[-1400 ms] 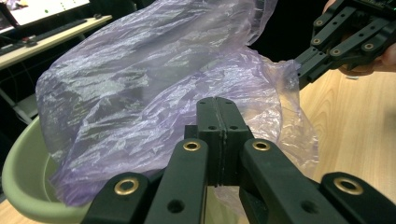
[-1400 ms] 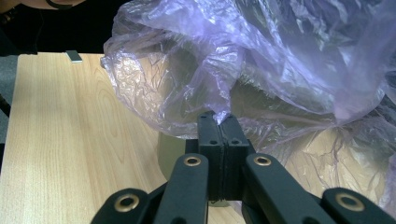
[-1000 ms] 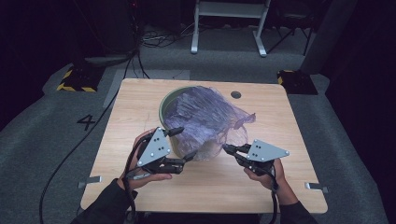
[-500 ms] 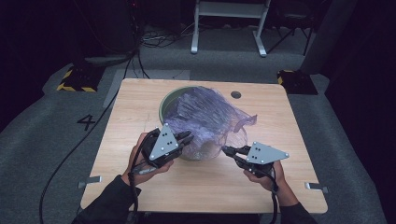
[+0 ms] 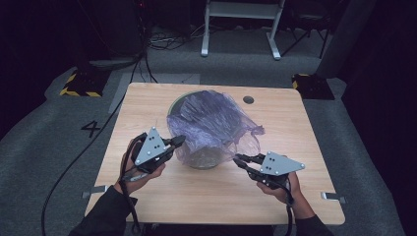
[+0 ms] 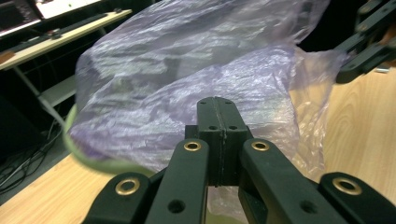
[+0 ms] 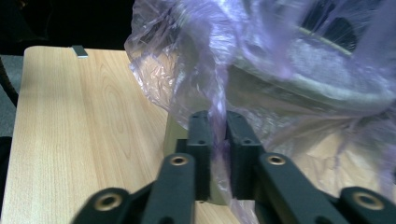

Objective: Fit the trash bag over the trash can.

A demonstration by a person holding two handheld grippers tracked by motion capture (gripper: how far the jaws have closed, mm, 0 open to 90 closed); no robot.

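A crumpled purple plastic bag (image 5: 211, 123) lies over a round green bin (image 5: 175, 104) in the middle of the wooden table. My left gripper (image 5: 179, 140) is at the bag's left edge with its jaws pressed together, and film shows against and under its tips (image 6: 218, 116). My right gripper (image 5: 237, 160) sits at the bag's lower right corner. Its jaws have just been opening: a narrow gap shows in the right gripper view (image 7: 218, 126), and a strand of the bag (image 7: 187, 56) still hangs through it. The bin's rim (image 7: 327, 88) shows through the film.
The table (image 5: 305, 147) has a cable hole (image 5: 248, 100) behind the bin. Bare wood lies in front of the bin between the hands. Cables (image 5: 98, 142) trail over the grey floor at left, and a white stand (image 5: 241, 29) is behind the table.
The left gripper's jaws went from open to shut at the bag's left edge, and the hand then drew back to the left. The right hand stayed put; its jaws parted slightly.
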